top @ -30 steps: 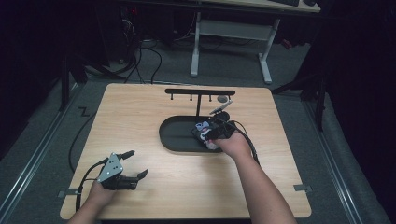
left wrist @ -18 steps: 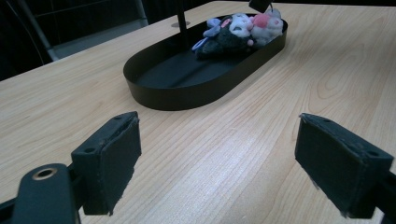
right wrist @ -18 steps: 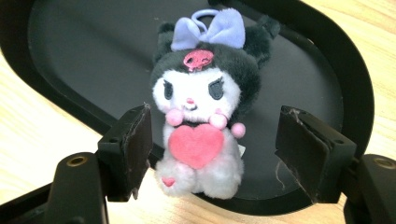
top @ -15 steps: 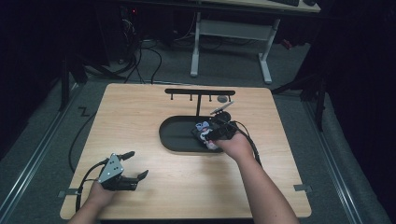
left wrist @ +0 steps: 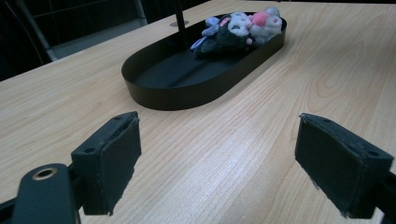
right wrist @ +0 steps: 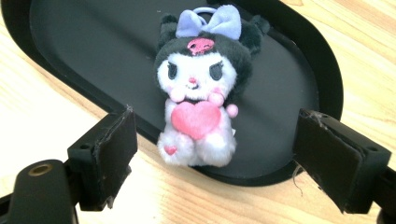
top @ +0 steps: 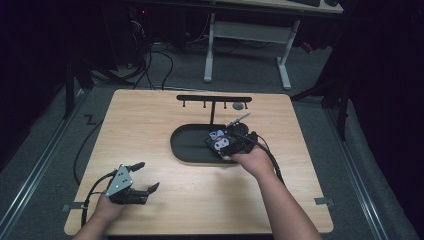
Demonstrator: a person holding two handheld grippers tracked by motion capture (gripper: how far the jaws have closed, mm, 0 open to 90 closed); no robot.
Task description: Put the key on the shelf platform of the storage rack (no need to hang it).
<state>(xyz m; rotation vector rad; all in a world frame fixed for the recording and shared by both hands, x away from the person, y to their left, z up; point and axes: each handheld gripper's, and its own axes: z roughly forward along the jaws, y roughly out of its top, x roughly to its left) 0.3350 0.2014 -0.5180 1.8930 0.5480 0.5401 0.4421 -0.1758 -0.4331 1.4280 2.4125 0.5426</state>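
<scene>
1 plush toy (right wrist: 198, 109), 1 black tray (right wrist: 84, 51), seemingly 5 rack hooks (top: 215, 105)

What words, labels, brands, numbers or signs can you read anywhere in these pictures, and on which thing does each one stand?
None: no readable text stands on anything here.
The plush toy carries only pictures, a pink heart and a pink skull mark, no letters.
The black oval tray and the wooden table are unmarked.
</scene>
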